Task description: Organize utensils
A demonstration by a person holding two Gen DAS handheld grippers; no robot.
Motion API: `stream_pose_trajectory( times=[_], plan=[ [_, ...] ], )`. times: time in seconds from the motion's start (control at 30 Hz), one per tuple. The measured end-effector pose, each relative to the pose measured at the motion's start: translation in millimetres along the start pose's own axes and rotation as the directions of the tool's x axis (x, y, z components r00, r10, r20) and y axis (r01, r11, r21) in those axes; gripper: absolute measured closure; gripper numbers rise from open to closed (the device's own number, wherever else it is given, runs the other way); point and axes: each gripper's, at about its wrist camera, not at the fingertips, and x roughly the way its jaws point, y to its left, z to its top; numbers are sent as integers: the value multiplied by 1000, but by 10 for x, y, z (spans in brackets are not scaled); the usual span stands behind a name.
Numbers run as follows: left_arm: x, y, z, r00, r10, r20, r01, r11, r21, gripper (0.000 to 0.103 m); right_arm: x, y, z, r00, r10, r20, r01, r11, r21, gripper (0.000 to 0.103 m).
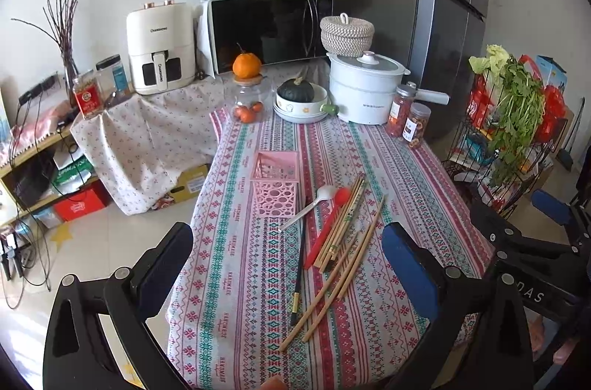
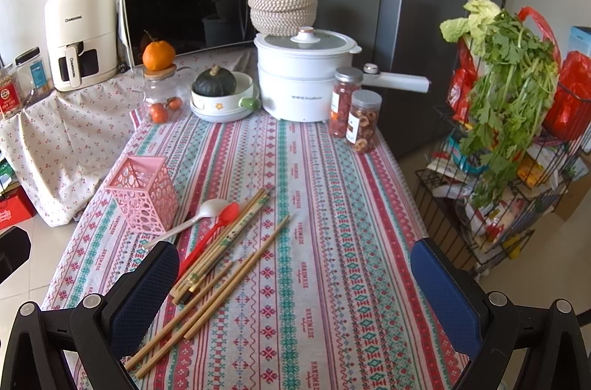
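Both claws – left [image 1: 286,275], right [image 2: 291,283] – jaws wide apart, empty. Chopsticks [image 2: 221,264], spoons [image 2: 205,216] loose just ahead; holder [image 2: 146,196] beyond-left. Nothing grabbed yet – next, close on one utensil.

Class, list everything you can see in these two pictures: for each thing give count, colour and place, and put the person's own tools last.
holder: one, pink, upright, empty, left of the utensils.
spoons: two, white and red, side by side near the holder.
chopsticks: several, tan, loose on the tablecloth; one black.
pot: one, white, lidded, table's far end.
jars: two, clear with red snacks, right of the pot.
bowl: one, white, holding a dark green squash.
glass jar: one, an orange on its lid.
microwave: one, behind, under a cloth.
air fryer: one, cream, far left.
greens: one bunch, on the wire rack at right.
left gripper: fingers apart, empty.
right gripper: fingers apart, empty.
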Motion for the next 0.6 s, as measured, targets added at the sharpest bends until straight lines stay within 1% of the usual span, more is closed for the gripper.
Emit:
stream_pose_trajectory(
  times=[0.6],
  plan=[
    [5, -13, -31, 1000, 5, 0, -5, 1000, -2, 0, -1, 40, -22, 1000, 9, -9, -9, 1000, 1, 0]
  ],
)
